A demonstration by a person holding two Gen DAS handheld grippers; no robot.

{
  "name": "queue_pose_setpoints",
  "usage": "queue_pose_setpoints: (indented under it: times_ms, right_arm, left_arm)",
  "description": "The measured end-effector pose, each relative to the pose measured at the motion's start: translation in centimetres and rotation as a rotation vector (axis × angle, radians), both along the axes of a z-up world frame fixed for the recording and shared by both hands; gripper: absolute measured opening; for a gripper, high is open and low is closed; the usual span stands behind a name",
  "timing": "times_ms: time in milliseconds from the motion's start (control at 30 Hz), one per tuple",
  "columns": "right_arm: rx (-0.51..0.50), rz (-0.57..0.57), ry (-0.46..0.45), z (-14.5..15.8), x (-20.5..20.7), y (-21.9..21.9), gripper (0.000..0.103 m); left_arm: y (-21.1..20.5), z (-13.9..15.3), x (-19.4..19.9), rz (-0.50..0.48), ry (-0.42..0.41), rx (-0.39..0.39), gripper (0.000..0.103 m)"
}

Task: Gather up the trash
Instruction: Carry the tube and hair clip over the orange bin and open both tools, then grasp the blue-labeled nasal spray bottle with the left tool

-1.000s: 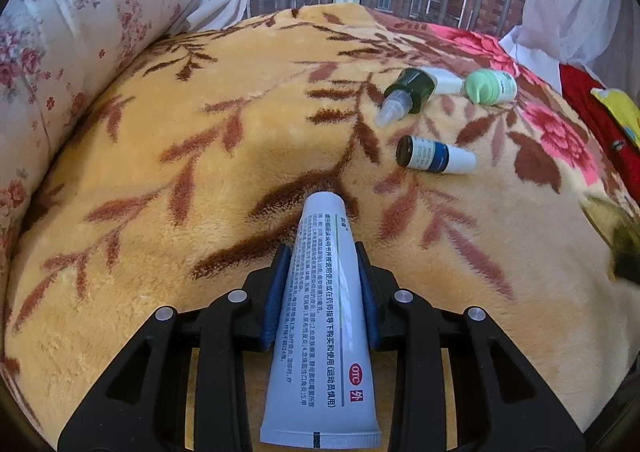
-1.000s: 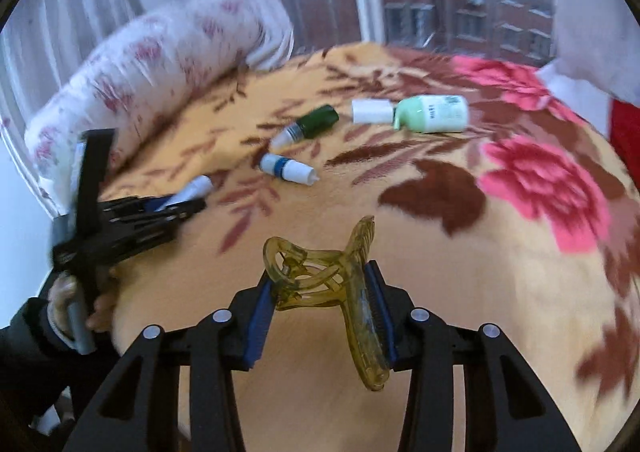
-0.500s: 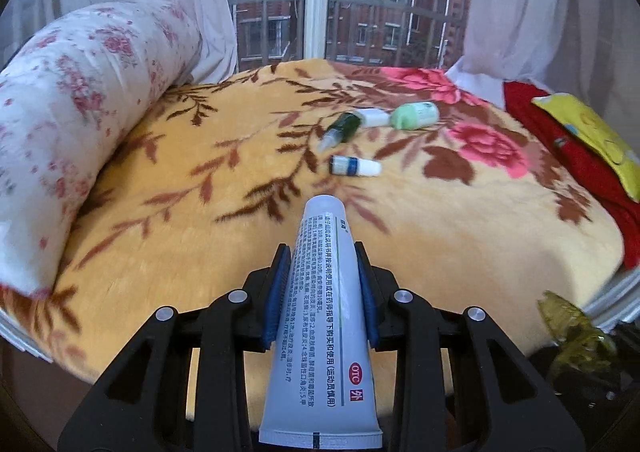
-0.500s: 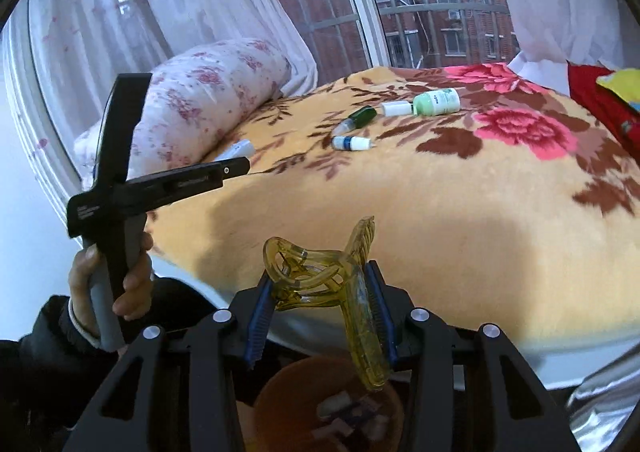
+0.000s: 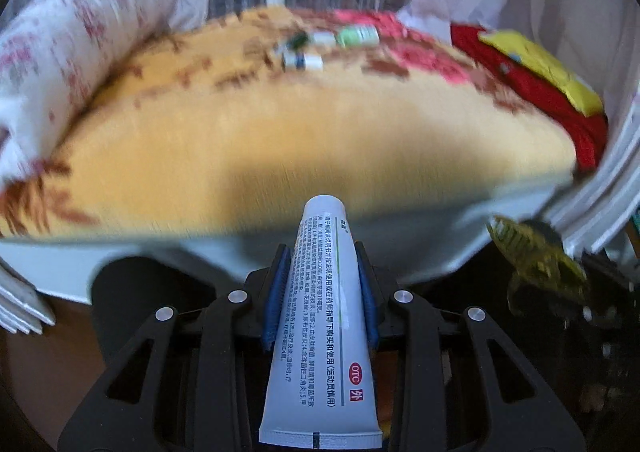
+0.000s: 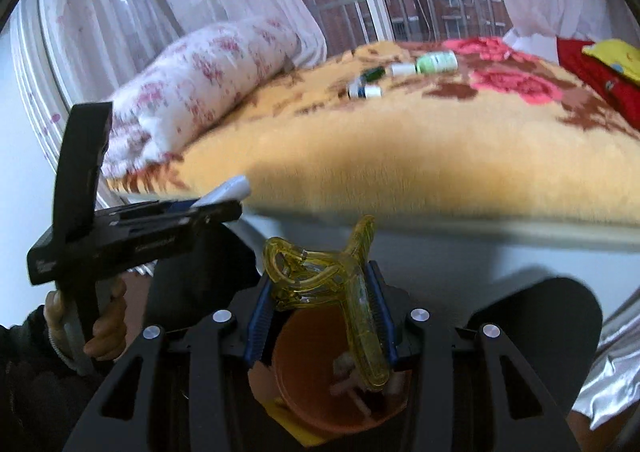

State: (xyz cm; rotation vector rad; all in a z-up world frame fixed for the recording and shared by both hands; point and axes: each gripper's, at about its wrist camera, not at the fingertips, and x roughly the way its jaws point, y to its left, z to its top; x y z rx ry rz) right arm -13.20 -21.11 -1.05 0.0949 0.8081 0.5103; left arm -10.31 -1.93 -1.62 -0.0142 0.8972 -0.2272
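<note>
My left gripper (image 5: 320, 288) is shut on a white ointment tube (image 5: 320, 328) with printed text, held off the front edge of the bed. It also shows in the right wrist view (image 6: 212, 208), at the left. My right gripper (image 6: 320, 312) is shut on a yellow translucent hair claw clip (image 6: 336, 284), held above an orange bin (image 6: 320, 384) with scraps inside. The clip also shows in the left wrist view (image 5: 536, 264). Three small bottles remain on the yellow floral blanket (image 6: 400, 140): a light green one (image 6: 436, 62), a dark green one (image 6: 372, 73) and a blue-banded one (image 6: 364, 91).
A rolled floral pillow (image 6: 200, 88) lies along the bed's left side. Red and yellow cloth (image 6: 600, 68) lies at the bed's right. Curtains and a window stand behind the bed. Silver foil material (image 6: 612, 372) is at the lower right.
Both grippers have pulled back from over the blanket to below the bed's front edge, each still holding its item. The orange bin has come into the right wrist view.
</note>
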Motion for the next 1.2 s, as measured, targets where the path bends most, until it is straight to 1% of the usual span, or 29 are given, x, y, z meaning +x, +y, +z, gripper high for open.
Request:
queue_pose_setpoints:
  times_ms: [100,233,400,533,567,600,633,667,700,733,900,967,1033,1100,1133,1200]
  right_arm:
    - [-0.009,-0.003,0.076,-1.9,0.4,-0.2,0.044]
    - [-0.002,-0.009,0.135,-3.4,1.0,-0.3,0.044]
    - [-0.026,0.000,0.217,-5.4,1.9,0.1,0.044]
    - [-0.036,-0.002,0.269,-6.5,2.6,0.2,0.044]
    - [-0.037,0.000,0.279,-6.6,2.9,0.2,0.045]
    - [-0.042,0.000,0.292,-6.9,3.1,0.3,0.049]
    - [-0.057,-0.002,0.312,-7.2,3.3,0.4,0.064]
    - [-0.071,-0.017,0.318,-7.4,3.4,0.3,0.068]
    - [-0.071,-0.024,0.319,-7.4,3.4,0.2,0.068]
    - [-0.064,-0.022,0.320,-7.4,3.3,0.0,0.068]
    - [-0.038,-0.059,0.279,-6.1,2.5,-1.6,0.068]
    - [-0.031,-0.085,0.247,-5.4,2.2,-2.4,0.068]
    - [-0.023,-0.100,0.208,-4.9,2.0,-3.1,0.068]
    - [-0.003,-0.109,0.179,-4.8,2.1,-3.5,0.068]
    - [0.010,-0.112,0.175,-4.8,2.2,-3.5,0.068]
    - [0.049,-0.117,0.174,-5.1,2.6,-3.7,0.068]
  left_arm:
    - [-0.2,-2.3,-0.2,-0.020,0.064,0.003,0.031]
    - [-0.8,-4.9,0.3,-0.039,0.143,0.010,0.031]
    - [-1.3,-6.5,0.7,-0.055,0.193,0.018,0.031]
    - [-1.1,-7.4,1.2,-0.047,0.228,0.013,0.031]
    - [-1.1,-7.6,1.2,-0.048,0.237,0.011,0.031]
    - [-1.2,-7.8,1.3,-0.052,0.247,0.008,0.031]
    - [-1.2,-8.0,1.4,-0.054,0.261,0.008,0.033]
    - [-1.2,-8.3,1.5,-0.052,0.274,0.013,0.048]
    - [-1.1,-8.4,1.5,-0.041,0.282,0.025,0.065]
    - [-0.9,-8.6,1.5,-0.033,0.279,0.026,0.068]
    - [0.0,-7.2,1.3,-0.017,0.239,0.008,0.068]
    - [0.7,-5.2,1.4,-0.005,0.183,-0.004,0.068]
    - [1.2,-2.7,2.4,0.005,0.116,0.001,0.068]
    - [1.7,-0.2,4.5,0.031,0.046,0.018,0.068]
    - [1.8,0.6,5.6,0.039,0.027,0.020,0.069]
    - [1.6,2.4,8.4,0.049,-0.018,0.028,0.074]
